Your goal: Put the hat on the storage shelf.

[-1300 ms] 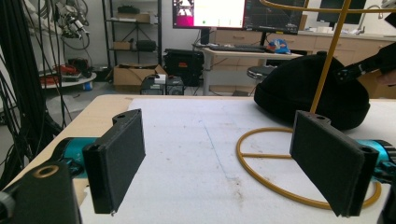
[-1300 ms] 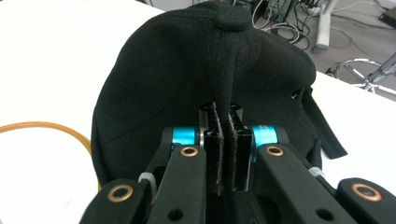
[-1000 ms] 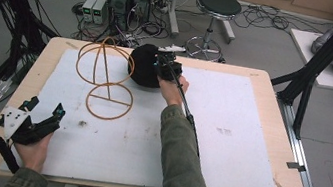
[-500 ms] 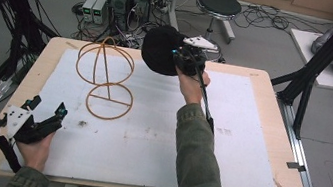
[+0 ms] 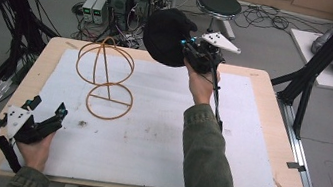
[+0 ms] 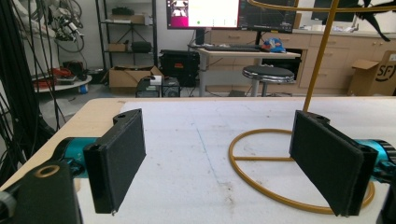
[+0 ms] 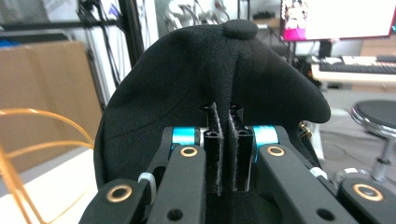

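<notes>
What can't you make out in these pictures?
- Cap: its front and inside face away in the right gripper view; in the high view it is a dark shape.
- Wire stand: its top is cut off by the left gripper view's upper edge.
- Monitor: its text is too small to read.

- The black fabric cap (image 7: 210,84) covers the tips of the right gripper (image 7: 226,140) jaws in the right gripper view; its lower edge is cut off by the frame.
- The orange wire dome stand (image 6: 299,135) is cropped at the top edge of the left gripper view, and its ring base passes behind one black jaw pad.
- The person's left hand (image 5: 34,151) is partly cut off at the bottom of the high view.
</notes>
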